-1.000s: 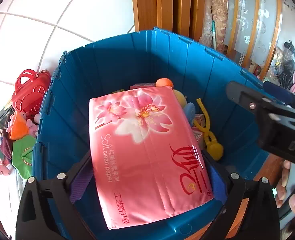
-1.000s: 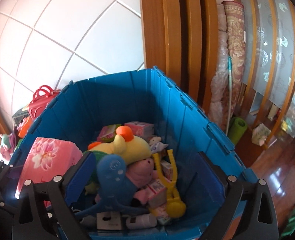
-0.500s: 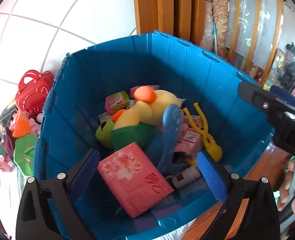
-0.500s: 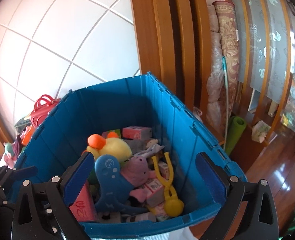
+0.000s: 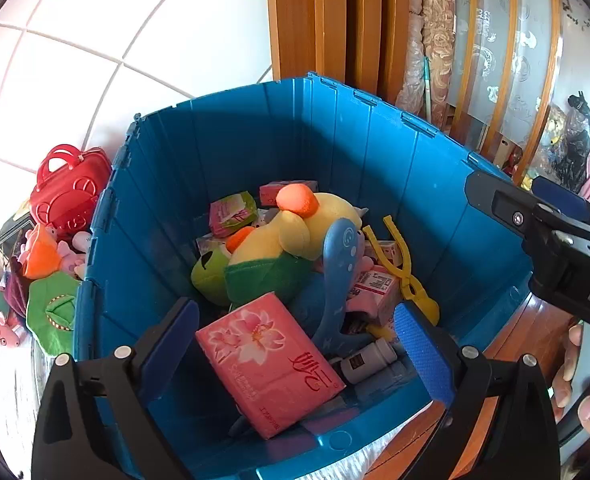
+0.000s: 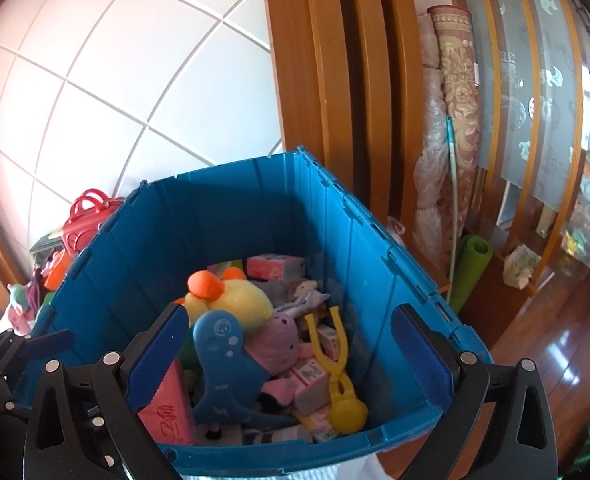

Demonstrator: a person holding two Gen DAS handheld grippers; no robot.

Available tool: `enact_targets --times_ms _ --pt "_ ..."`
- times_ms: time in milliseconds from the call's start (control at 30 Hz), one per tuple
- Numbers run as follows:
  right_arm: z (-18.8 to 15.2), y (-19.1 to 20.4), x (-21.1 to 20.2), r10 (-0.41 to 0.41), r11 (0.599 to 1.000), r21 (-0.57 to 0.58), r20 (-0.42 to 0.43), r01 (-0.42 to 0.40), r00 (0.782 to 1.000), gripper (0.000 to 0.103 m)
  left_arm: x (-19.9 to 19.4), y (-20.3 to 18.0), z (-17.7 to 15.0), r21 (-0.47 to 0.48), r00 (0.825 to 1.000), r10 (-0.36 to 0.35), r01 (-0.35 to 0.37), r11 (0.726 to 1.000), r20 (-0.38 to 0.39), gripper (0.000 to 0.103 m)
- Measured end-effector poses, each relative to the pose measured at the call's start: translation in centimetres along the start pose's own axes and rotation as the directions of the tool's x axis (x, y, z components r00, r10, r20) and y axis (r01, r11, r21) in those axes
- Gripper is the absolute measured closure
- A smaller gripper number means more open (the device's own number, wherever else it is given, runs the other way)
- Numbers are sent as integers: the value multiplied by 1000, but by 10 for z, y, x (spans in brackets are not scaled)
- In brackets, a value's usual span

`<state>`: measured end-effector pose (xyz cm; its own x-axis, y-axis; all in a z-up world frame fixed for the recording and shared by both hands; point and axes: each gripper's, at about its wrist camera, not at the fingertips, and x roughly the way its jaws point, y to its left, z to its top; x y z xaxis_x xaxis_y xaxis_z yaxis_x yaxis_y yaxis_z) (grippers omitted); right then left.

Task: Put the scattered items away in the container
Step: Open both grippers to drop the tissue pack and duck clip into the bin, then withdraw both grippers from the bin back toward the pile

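Note:
The blue plastic bin fills both wrist views. Inside it lies a pink tissue pack, tilted against the near wall. Beside the pack are a yellow plush duck, a blue octopus toy, a yellow clip toy, small boxes and a white bottle. My left gripper hovers open above the bin's near edge, nothing between its fingers. My right gripper is also open and empty over the bin.
Left of the bin sit a red toy handbag, a green plush and several other soft toys. A white tiled wall and wooden door frames stand behind. A rolled green mat leans at the right on wooden floor.
My left gripper opened and let go of the pink tissue pack, which dropped into the bin. Both grippers have since drawn back and up a little.

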<state>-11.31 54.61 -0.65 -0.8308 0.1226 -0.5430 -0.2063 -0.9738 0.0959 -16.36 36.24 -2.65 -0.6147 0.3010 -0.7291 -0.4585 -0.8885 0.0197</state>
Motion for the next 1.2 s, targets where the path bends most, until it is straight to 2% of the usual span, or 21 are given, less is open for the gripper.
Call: enact_targets --times_ms 400,667,933,1200 --pt "4 29 -9 4 999 -36 18 -3 1000 0 -24 32 1 -66 998 10 -6 998 65 3" --pt "4 70 -21 8 997 -75 37 -5 999 0 -46 71 -10 -100 994 13 -2 995 105 3" --pt "-2 144 -32 18 993 -113 50 -12 999 0 -74 138 -40 -137 990 26 -7 991 136 3" --pt "-21 253 -27 40 991 -126 33 -35 999 0 -96 246 -86 -204 989 82 -57 977 119 3"
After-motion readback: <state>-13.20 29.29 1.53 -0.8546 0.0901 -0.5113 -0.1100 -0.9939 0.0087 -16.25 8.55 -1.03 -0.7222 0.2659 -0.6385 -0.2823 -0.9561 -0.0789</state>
